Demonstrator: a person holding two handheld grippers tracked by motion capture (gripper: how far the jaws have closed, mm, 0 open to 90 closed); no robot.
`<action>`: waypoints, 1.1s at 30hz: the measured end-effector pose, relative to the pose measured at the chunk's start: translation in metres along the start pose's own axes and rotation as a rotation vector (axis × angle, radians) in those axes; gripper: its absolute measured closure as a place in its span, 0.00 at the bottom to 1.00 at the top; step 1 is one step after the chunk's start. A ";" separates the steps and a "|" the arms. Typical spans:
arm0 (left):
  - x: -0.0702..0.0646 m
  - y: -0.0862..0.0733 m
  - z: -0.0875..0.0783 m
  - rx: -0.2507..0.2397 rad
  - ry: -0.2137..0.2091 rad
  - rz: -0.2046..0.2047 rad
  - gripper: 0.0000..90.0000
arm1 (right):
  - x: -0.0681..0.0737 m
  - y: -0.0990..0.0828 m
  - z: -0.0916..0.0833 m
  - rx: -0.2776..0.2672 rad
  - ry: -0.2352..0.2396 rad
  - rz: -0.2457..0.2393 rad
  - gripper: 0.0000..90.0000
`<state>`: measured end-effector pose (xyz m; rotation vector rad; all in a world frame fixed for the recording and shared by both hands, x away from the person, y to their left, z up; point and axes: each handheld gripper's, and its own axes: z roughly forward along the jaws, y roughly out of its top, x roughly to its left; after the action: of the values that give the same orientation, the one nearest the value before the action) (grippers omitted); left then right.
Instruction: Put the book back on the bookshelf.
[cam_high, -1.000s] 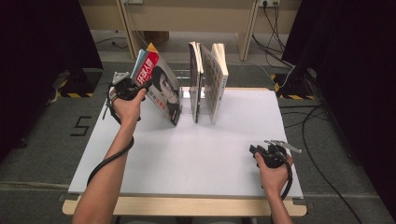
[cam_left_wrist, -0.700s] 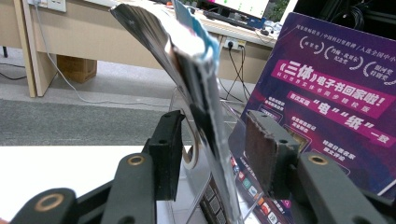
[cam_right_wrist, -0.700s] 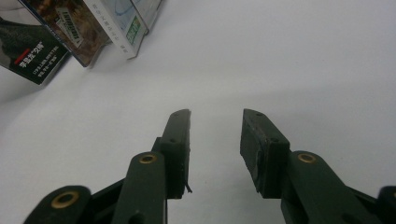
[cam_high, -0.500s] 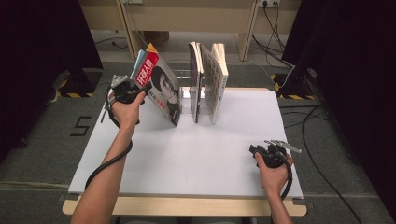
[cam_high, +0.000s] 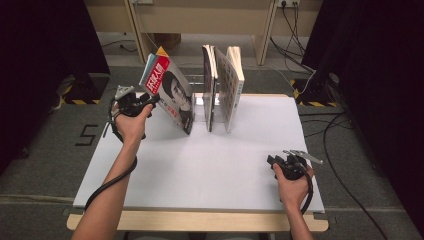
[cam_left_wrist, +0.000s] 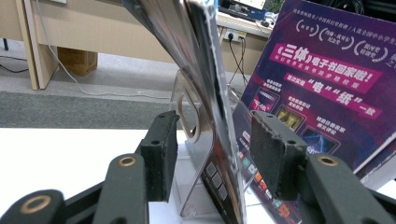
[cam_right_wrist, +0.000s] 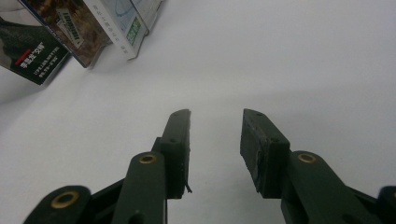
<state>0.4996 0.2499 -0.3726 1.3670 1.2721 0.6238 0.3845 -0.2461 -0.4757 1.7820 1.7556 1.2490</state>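
Note:
A red-and-black covered book (cam_high: 169, 92) leans to the left against two upright books (cam_high: 210, 85) on the white table (cam_high: 210, 165). My left gripper (cam_high: 150, 101) is at the leaning book's left edge. In the left gripper view the jaws (cam_left_wrist: 215, 120) have just been opening. The book's edge (cam_left_wrist: 219, 135) stands between the pads (cam_left_wrist: 161, 154) with a gap on each side. Behind it is a purple book cover (cam_left_wrist: 322, 88). My right gripper (cam_high: 274, 161) rests open on the table near the front right, its jaws (cam_right_wrist: 217, 115) holding nothing.
A clear plastic bookend (cam_left_wrist: 187, 116) stands at the base of the books. A third, pale book (cam_high: 234, 82) closes the row on the right. Cables lie on the floor at the right (cam_high: 325, 125). Bare table stretches between the two hands.
The left hand has shifted slightly down and left beside the leaning book, which keeps its tilt. The right hand has not moved.

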 end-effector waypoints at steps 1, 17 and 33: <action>0.000 0.000 -0.001 0.001 -0.001 0.002 0.56 | 0.000 0.000 0.000 0.000 0.001 0.002 0.70; 0.005 -0.012 -0.023 0.026 -0.004 0.008 0.54 | 0.001 -0.001 0.000 -0.002 0.000 -0.001 0.70; 0.016 -0.028 -0.047 0.048 0.003 0.012 0.53 | 0.002 -0.001 0.001 -0.002 -0.002 -0.004 0.70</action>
<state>0.4526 0.2759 -0.3919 1.4153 1.2889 0.6070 0.3843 -0.2443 -0.4761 1.7777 1.7553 1.2466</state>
